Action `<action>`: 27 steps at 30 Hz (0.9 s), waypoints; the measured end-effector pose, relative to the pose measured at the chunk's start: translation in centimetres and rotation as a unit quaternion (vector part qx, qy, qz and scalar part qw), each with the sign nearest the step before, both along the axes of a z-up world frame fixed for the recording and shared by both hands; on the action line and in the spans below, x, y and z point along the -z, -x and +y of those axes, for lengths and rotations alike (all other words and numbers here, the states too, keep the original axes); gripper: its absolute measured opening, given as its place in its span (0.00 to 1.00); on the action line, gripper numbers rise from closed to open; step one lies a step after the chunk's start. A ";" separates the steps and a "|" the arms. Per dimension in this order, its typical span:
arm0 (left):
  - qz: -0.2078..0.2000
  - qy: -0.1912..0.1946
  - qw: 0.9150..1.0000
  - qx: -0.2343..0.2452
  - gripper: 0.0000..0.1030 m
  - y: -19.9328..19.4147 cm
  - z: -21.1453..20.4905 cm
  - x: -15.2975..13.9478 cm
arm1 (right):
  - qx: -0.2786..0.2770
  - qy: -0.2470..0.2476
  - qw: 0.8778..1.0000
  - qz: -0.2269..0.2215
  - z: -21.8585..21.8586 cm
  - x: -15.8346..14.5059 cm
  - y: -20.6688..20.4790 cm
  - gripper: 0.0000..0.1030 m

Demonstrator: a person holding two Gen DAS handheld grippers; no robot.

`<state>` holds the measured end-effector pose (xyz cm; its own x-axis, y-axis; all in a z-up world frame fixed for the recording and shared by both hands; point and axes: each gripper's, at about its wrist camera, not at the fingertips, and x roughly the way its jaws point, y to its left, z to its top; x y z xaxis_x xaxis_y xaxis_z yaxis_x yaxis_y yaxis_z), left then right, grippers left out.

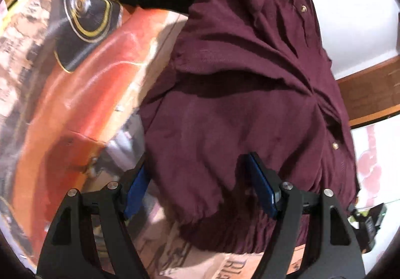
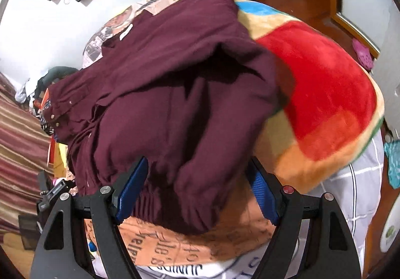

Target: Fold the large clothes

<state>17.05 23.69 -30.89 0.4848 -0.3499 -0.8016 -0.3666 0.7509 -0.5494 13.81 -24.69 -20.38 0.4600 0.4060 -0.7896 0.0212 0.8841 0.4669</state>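
Now, both tools stand wide, empty: left tool, right tool each straddle the maroon jacket's elastic hem on the bed. Pinch only the hem edge, evenly.

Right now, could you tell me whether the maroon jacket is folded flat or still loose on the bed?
Still loose: the maroon jacket lies crumpled on the bed, fabric bunched in deep creases, elastic hem puckered.
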 end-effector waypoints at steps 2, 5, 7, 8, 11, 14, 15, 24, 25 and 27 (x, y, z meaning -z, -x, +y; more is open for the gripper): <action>-0.005 0.017 1.000 -0.002 0.73 -0.3 -0.2 0.1 | -0.008 -0.007 1.000 -0.008 0.6 -0.1 -0.3 0.72; -0.015 0.005 1.000 0.006 0.61 0.1 -0.4 0.0 | -0.003 -0.007 1.000 -0.017 1.0 -0.3 -0.8 0.49; -0.018 -0.030 0.999 0.010 0.40 0.3 -0.8 -1.2 | 0.013 -0.014 1.000 -0.013 0.7 -0.3 -1.1 0.29; -0.022 -0.050 0.998 0.014 0.24 0.4 -1.1 -2.1 | 0.023 -0.033 0.999 -0.008 0.3 -0.6 -1.3 0.22; -0.053 -0.073 0.995 0.031 0.10 0.8 -1.6 -5.0 | 0.026 -0.066 0.997 -0.025 -0.2 -1.9 -1.4 0.13; -0.108 -0.077 0.990 0.055 0.04 1.1 -2.6 -9.2 | 0.001 -0.075 0.996 -0.058 0.2 -4.2 -1.9 0.12; -0.123 -0.080 0.987 0.061 0.04 0.9 -2.9 -10.5 | -0.006 -0.074 0.995 -0.066 0.3 -4.8 -2.1 0.12; -0.232 -0.077 0.965 0.094 0.03 -4.8 -2.6 -20.9 | -0.060 -0.079 0.982 -0.162 1.6 -10.7 -7.8 0.10; -0.237 -0.070 0.964 0.093 0.03 -5.7 -2.1 -21.3 | -0.061 -0.080 0.980 -0.171 1.7 -11.1 -8.7 0.10; -0.245 -0.057 0.964 0.084 0.03 -8.1 -1.5 -22.5 | -0.052 -0.075 0.977 -0.190 1.7 -11.8 -10.9 0.10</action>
